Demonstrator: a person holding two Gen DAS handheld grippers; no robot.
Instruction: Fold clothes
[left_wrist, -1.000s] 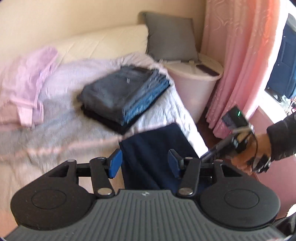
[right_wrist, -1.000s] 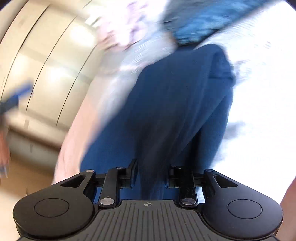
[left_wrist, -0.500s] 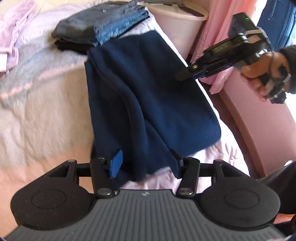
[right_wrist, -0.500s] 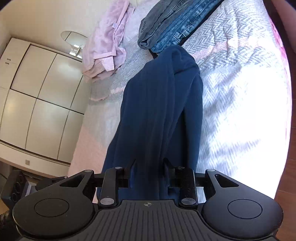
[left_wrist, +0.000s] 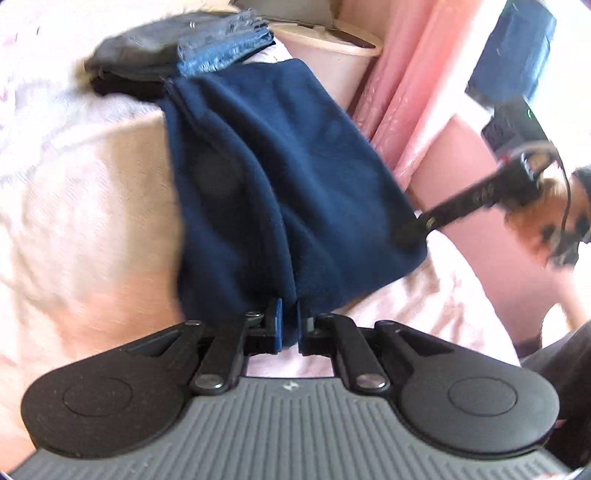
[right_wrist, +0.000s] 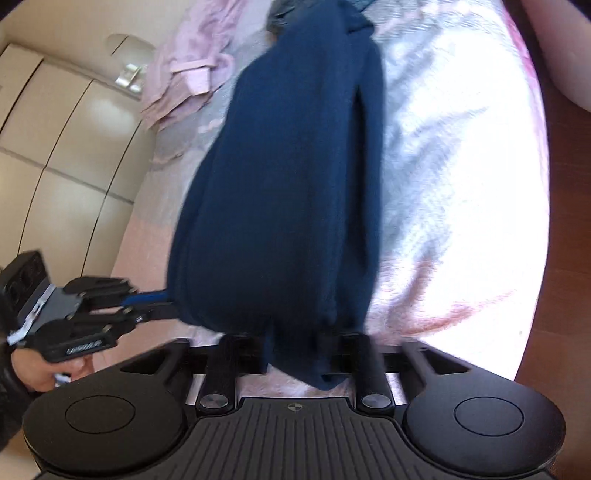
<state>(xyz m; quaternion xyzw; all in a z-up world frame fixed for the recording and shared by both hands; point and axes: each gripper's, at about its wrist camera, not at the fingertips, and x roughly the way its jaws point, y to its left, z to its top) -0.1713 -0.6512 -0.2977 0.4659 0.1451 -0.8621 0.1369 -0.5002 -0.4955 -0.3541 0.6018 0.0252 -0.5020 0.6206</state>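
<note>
Pale bedspread (left_wrist: 81, 206) lies bare at nine o'clock of the navy garment (left_wrist: 280, 177); a pink curtain (left_wrist: 413, 92) crowds two o'clock. Half a second ago both jaws gaped — now the left gripper (left_wrist: 290, 325) pinches the garment's near hem, and the right gripper (right_wrist: 295, 354) is closing on its other corner.
</note>
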